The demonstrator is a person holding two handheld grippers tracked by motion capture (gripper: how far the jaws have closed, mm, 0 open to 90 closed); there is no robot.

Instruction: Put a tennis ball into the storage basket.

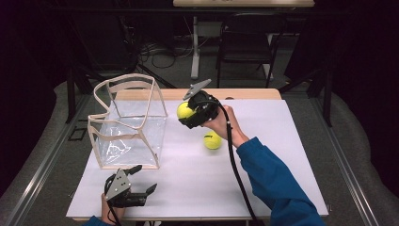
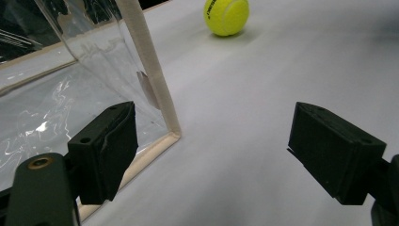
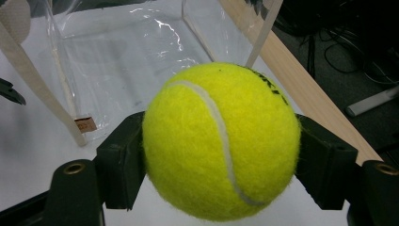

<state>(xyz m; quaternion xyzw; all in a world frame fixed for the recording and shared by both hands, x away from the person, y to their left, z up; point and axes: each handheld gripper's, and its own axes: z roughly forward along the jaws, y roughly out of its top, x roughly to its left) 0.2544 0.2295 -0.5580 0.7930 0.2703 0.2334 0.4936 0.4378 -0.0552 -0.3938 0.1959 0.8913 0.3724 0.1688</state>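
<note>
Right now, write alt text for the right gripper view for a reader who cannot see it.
A yellow tennis ball is clamped between the two black jaws of the right gripper, close to the camera. Behind it, a clear plastic bag with beige trim stands open on the white table, and a wooden table edge runs along the right.

Fuzzy felt tennis ball [image 3: 221, 141]; glossy clear plastic bag [image 1: 129, 123].

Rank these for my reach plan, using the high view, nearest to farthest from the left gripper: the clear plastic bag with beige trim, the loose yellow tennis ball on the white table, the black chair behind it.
From the left gripper:
1. Clear plastic bag with beige trim, just beyond it, left side.
2. Loose yellow tennis ball, mid-table, to the right.
3. Black chair, past the table's far edge.
</note>
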